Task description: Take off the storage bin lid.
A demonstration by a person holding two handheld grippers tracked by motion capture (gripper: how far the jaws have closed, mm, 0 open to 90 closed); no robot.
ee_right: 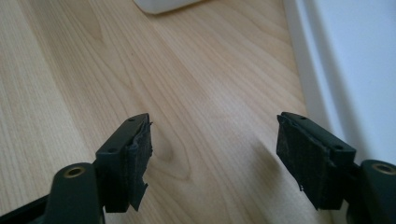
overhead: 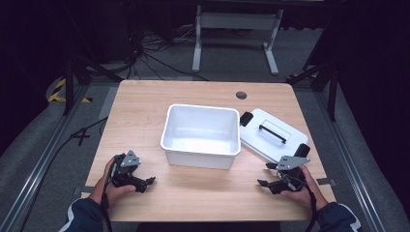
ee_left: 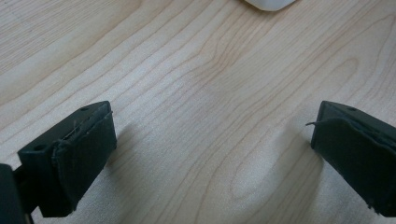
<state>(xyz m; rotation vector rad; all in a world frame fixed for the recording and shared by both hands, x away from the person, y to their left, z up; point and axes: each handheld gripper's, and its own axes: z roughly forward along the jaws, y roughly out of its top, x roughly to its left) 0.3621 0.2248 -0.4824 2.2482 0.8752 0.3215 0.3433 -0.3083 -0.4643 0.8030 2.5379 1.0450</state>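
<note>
White bin (overhead: 200, 130) mid-table, lid off, nothing visible inside; white lid (overhead: 273, 135) with black handle flat on table (overhead: 145, 101), touching bin's right side; left gripper (overhead: 151, 181) in left hand (overhead: 113, 186), near front-left of bin, jaws spread wide over bare wood, holding nothing; bin corner just ahead in left gripper view (ee_left: 270, 3); right gripper (overhead: 265, 175) in right hand (overhead: 300, 191), jaws also wide apart and holding nothing, just beside lid's front edge (ee_right: 350, 70).
</note>
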